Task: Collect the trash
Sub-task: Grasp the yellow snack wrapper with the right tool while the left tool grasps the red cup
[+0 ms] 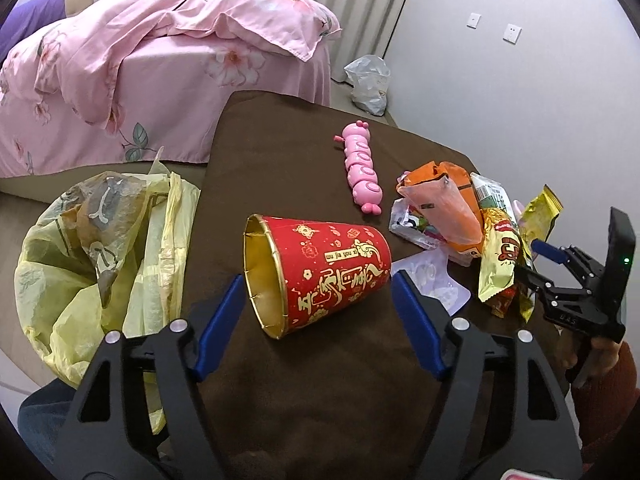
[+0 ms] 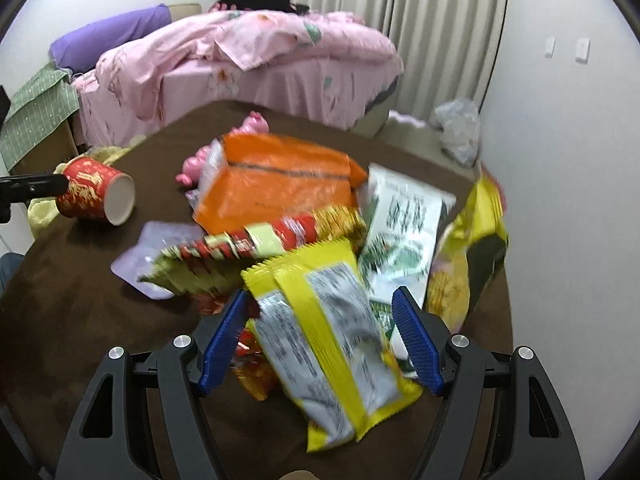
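A red paper cup (image 1: 320, 272) with gold print lies on its side on the brown table (image 1: 280, 152), its mouth toward the left. My left gripper (image 1: 316, 308) is open, its blue pads on either side of the cup, not touching. My right gripper (image 2: 320, 336) is open over a yellow and silver snack wrapper (image 2: 332, 344) lying between its fingers. A pile of wrappers (image 2: 280, 192) lies beyond it: orange, white and yellow bags. The cup also shows in the right wrist view (image 2: 94, 196). The right gripper shows in the left wrist view (image 1: 536, 260) by the pile.
A bin lined with a yellow bag (image 1: 96, 248) stands at the table's left edge. A pink caterpillar toy (image 1: 362, 172) lies mid-table. A pink bed (image 1: 160, 64) stands behind. A clear plastic bag (image 1: 368, 84) sits on the floor by the wall.
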